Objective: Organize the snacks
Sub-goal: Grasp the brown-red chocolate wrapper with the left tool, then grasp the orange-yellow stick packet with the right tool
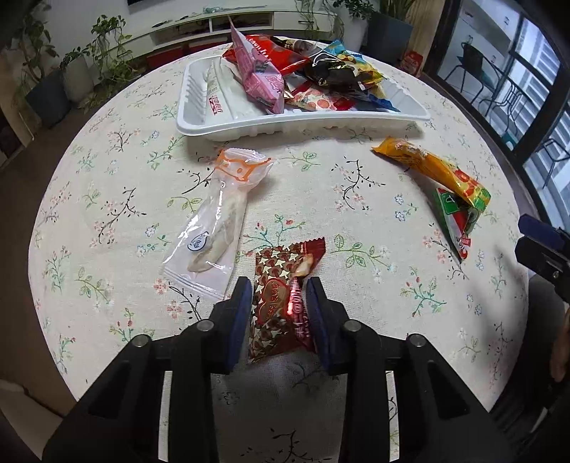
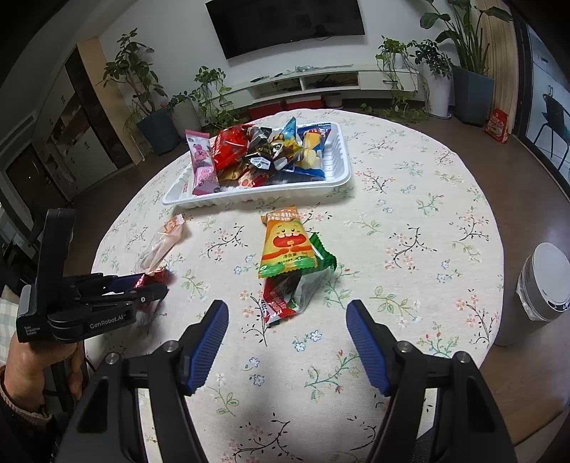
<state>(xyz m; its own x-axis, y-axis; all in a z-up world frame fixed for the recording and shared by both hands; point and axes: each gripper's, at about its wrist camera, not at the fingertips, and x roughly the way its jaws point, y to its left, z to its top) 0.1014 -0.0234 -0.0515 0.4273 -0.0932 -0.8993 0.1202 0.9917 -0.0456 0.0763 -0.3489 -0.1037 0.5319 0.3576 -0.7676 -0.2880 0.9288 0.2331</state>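
1. The left wrist view shows the left tool [image 1: 279,285] from above, with a red-and-gold star-patterned snack packet [image 1: 281,295] lying between its two blue pads. The right wrist view shows that same tool [image 2: 156,285] from the side, low over the desk [image 2: 409,213], with only a red corner of the packet [image 2: 151,277] peeking out, and a hand [image 2: 32,370] around its grip.
2. Only the right wrist view shows the wall television [image 2: 285,25] and a white bin [image 2: 541,281] beside the desk.
3. The white tray [image 1: 302,123] sits at the far side of the desk, heaped with snack packets. A clear packet with an orange end [image 1: 217,220] lies just left of the left tool.
4. An orange packet [image 2: 288,245] overlaps a green-and-red packet [image 2: 295,288] mid-desk, just ahead of the right tool [image 2: 286,313] and roughly centred between its fingers.
5. The left tool is narrowed down, with both pads pressing the sides of the star-patterned packet.
6. The right tool stands wide apart, holding and touching nothing, above the flowered cloth.
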